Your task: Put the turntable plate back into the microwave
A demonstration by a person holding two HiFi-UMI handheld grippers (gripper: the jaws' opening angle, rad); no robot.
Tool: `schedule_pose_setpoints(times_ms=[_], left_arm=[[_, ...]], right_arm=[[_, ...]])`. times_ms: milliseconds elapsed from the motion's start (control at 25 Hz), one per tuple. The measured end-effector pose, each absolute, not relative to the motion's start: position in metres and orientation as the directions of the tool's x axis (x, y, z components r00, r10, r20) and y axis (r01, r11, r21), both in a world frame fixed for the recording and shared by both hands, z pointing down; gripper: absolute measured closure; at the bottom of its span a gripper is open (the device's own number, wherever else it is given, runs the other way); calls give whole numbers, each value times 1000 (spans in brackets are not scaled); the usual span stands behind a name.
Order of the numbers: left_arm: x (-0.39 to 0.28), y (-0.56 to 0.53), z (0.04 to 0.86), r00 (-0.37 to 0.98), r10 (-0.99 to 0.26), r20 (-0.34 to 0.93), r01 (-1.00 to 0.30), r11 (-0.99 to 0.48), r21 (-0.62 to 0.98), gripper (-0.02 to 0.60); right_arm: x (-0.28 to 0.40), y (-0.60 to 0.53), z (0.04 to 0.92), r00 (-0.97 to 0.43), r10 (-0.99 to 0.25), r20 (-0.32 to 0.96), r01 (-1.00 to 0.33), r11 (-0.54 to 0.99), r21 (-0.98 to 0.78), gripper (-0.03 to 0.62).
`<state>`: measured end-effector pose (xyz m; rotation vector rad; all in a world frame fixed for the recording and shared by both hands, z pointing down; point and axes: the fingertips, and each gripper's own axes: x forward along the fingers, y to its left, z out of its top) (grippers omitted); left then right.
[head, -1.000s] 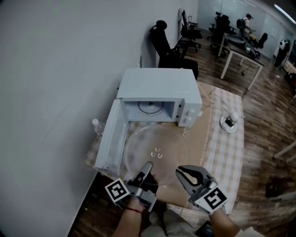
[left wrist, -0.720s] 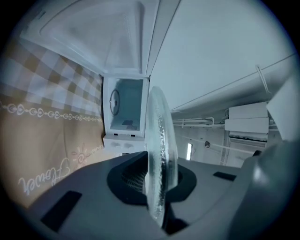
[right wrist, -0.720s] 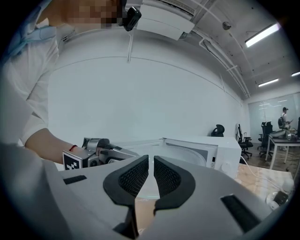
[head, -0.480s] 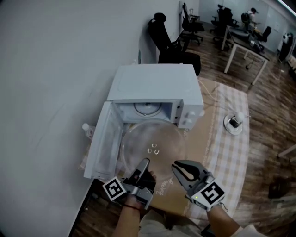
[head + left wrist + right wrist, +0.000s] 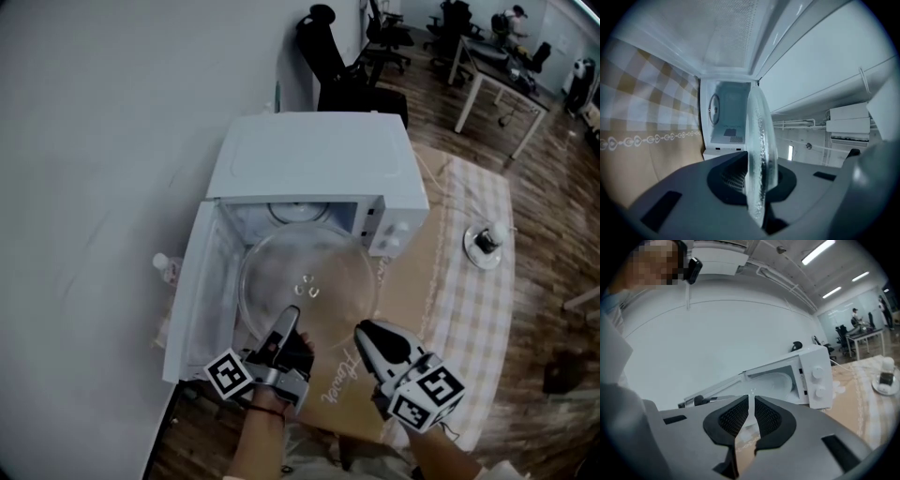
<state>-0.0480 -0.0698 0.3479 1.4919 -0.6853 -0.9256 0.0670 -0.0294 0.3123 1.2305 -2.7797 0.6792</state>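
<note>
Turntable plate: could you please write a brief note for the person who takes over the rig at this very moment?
Left gripper: shut on the near rim of the glass turntable plate, holding it about level.
Right gripper: jaws almost together, nothing between them, beside the plate's near right rim.
Microwave: its door stands open at the left.
Done: the plate is held with its far rim at the cavity mouth.
Left: slide it in, seat it on the cavity floor, release.

No readable text
Pale cursive lettering on the brown tabletop mat (image 5: 396, 307) is too blurred to read.
</note>
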Motion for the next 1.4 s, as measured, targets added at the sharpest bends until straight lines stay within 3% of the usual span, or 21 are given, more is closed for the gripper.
schedule_pose_setpoints(times_ms=[240, 320, 480, 880, 1240, 1400], left_arm=[[-52, -86, 354, 515, -842, -160, 91, -132, 987, 561], [-51, -89, 356, 521, -839, -156, 91, -128, 988, 561], [-50, -95, 358, 529, -835, -151, 86, -124, 989, 561], [-50, -100, 366, 537, -830, -147, 90, -117, 989, 561], [-45, -100, 369, 555, -821, -134, 81, -106, 991, 561], [-45, -101, 371, 550, -825, -127, 82, -98, 992, 561]], right_arm=[[67, -40, 322, -613, -775, 154, -621, 351, -701, 538], [68, -40, 329, -604, -782, 154, -565, 284, -774, 496], [78, -43, 338, -567, -811, 144, -461, 168, -871, 493], [70, -47, 377, -588, -790, 172, -285, 3, -959, 493], [52, -59, 389, -638, -760, 129, -167, -27, -986, 494], [48, -63, 386, -650, -757, 72, -89, -18, -996, 539]])
